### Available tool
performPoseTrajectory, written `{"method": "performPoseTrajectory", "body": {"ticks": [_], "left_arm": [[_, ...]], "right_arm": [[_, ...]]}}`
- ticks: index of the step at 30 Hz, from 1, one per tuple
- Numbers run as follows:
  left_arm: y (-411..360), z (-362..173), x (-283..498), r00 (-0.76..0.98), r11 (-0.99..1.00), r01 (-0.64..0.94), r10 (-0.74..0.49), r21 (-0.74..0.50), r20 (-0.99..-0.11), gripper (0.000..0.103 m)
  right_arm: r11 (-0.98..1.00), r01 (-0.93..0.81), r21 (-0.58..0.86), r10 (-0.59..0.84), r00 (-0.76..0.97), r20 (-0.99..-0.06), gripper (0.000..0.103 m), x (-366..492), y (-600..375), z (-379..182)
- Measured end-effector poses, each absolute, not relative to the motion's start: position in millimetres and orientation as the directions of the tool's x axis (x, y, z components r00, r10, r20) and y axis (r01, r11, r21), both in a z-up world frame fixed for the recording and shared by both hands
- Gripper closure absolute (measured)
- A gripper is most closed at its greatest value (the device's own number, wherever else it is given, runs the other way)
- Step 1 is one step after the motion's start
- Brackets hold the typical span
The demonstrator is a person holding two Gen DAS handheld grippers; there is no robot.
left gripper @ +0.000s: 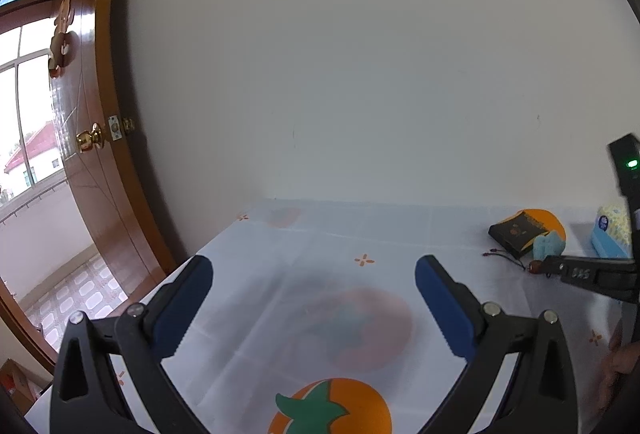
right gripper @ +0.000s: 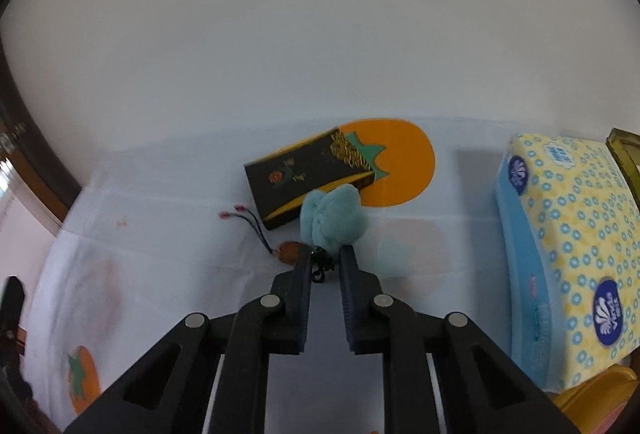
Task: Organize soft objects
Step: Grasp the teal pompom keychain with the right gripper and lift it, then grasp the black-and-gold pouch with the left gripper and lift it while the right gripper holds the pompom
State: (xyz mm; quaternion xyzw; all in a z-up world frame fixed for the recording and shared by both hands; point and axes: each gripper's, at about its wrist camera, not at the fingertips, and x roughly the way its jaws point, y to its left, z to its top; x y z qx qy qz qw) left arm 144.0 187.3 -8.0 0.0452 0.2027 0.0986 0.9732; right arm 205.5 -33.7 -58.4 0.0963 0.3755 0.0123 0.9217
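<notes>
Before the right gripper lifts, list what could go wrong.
1. The right gripper seems to pinch only the black cord under the plush, so the plush may swing or slip free.
2. The plush touches the black box, and its bead and tassel trail beside it; a lift might drag the box.
3. The tissue pack lies close on the right; a swing could brush it.

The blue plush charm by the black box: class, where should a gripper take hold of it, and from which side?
Grip the black cord loop at the near end of the plush, coming from the near side. The box blocks the far side. The right gripper is already closing there, cord between its fingers.
</notes>
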Motion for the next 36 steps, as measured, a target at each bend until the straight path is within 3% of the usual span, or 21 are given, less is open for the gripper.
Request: {"method": "performPoseTrajectory", "body": {"ticks": [9,15,20,26,29,36], "left_arm": [[186.0,-7.7,144.4,0.909,0.987,-0.113,0.149,0.115,-0.39,0.0],[163.8,-8.2,148.0,0.92,0.99,0.039,0.018,0.137,-0.391,0.0],[126.9,-11.1,184.1,0.879,0.976,0.193,-0.128,0.097,-0.46,0.0],[64.5,-21.1,223.1,0.836,0.929,0.312,-0.169,0.199,-0.522,0.0],[40.0,-28.7,243.4,0.827,0.9,0.33,-0.128,0.287,-0.547,0.001],[12.4,-41.6,281.1,0.762,0.835,0.449,-0.171,0.319,-0.625,0.001]], "right_arm": [[0.984,-0.092,0.15,0.149,0.888,-0.436,0.088,105.5,-45.4,-20.2],[0.983,-0.147,0.112,0.177,0.923,-0.343,0.088,41.9,-73.7,-0.9],[0.985,-0.146,0.091,0.168,0.931,-0.323,0.088,22.4,-87.4,2.3],[0.981,-0.122,0.152,0.168,0.926,-0.339,0.088,22.7,-110.0,3.0],[0.976,-0.141,0.166,0.189,0.926,-0.327,0.088,21.4,-112.8,8.2],[0.968,-0.152,0.199,0.209,0.93,-0.303,0.088,16.4,-116.0,8.3]]}}
